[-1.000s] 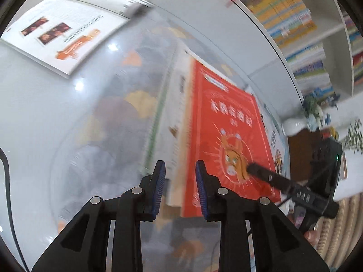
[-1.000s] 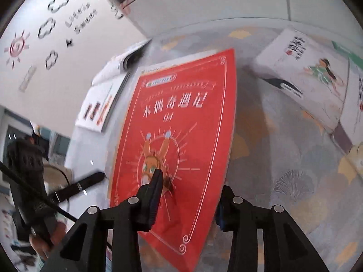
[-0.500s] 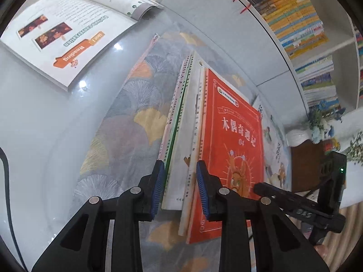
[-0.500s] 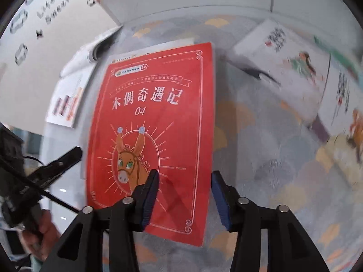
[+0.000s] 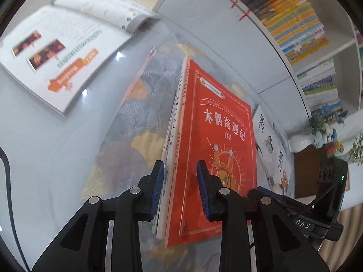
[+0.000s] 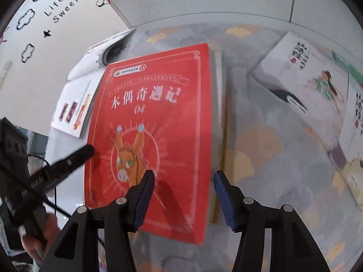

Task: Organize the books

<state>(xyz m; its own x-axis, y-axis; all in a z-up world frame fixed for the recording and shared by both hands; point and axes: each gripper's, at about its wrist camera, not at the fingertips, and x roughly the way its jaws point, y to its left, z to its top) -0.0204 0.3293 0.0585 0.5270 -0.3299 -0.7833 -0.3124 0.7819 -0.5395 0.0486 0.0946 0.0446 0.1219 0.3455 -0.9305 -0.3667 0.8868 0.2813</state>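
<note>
1. Red book (image 5: 217, 140) tops a small stack (image 5: 172, 136) of books on a patterned mat (image 5: 133, 117) on the desk (image 5: 34, 140); its cover reads "木偶奇遇记" and "04" above a donkey head in a ring of rays; a small green oval badge sits at the top, its words too fine to read.
2. Below it two or three thinner books show only their edges; one white spine carries writing too small to read.
3. An open book (image 5: 61, 61) lies well apart on the bare desk, with two dark photos and an orange banner; its print is blurred.
4. Two white picture books (image 6: 301, 74) lie beside the stack on the mat, each with black brush characters that I cannot read.
5. The wall (image 6: 45, 20) bears "Life is Sweet" among cloud outlines.
6. Left tool (image 5: 179, 185): narrow gap, the stack's near edge between its pads, no pad clearly pressing; "DAS" is printed on the right tool seen beside it.
7. Right tool (image 6: 183, 192): its jaws have just been opening; they stand apart above the red cover's near right corner, nothing gripped.
</note>
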